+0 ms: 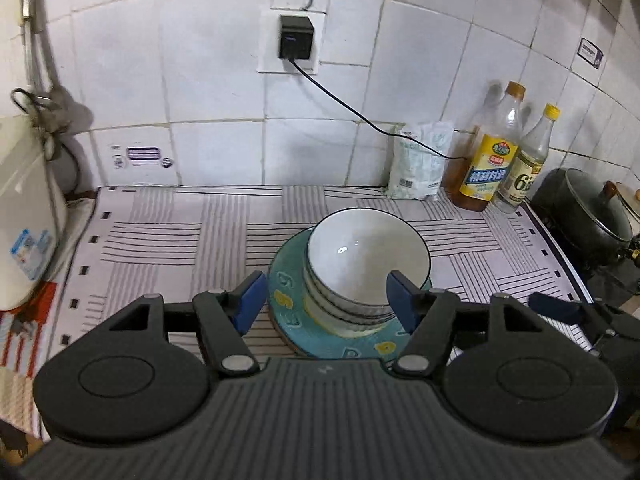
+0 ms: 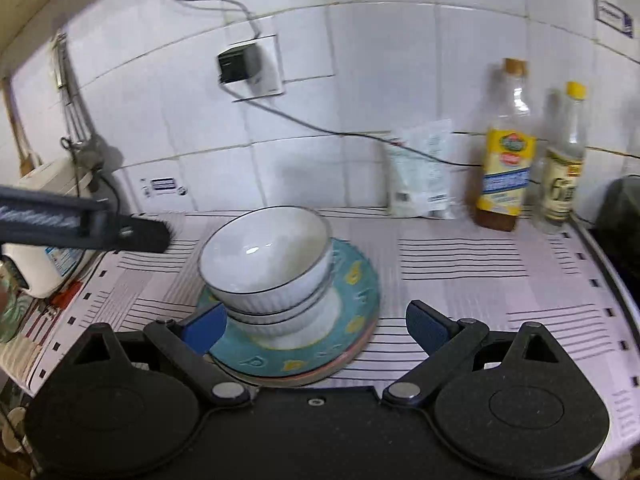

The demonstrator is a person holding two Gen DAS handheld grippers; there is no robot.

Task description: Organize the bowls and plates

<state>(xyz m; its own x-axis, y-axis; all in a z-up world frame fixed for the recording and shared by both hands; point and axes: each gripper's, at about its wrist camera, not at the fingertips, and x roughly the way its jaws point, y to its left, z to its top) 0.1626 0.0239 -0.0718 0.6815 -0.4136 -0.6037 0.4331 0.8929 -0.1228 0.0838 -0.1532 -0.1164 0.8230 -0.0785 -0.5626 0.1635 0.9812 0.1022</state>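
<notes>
A stack of white ribbed bowls [image 1: 366, 264] with dark rims stands on a teal plate [image 1: 288, 292] decorated with yellow shapes, on the striped counter mat. More plates lie under the teal one [image 2: 352, 292]. My left gripper [image 1: 326, 302] hovers above and in front of the stack, open, its blue pads apart from the bowls. My right gripper [image 2: 316, 326] is open too, held over the plate's near right edge and touching nothing. The bowls [image 2: 266, 264] sit left of centre in the right wrist view. The left gripper's finger [image 2: 136, 234] shows at the left there.
Two bottles [image 1: 494, 152] and a white bag [image 1: 420, 164] stand against the tiled wall at the back right. A dark pot [image 1: 588, 216] sits at the right edge. A white appliance [image 1: 24, 216] stands at the left. A charger [image 1: 295, 38] hangs from the wall socket, its cable trailing right.
</notes>
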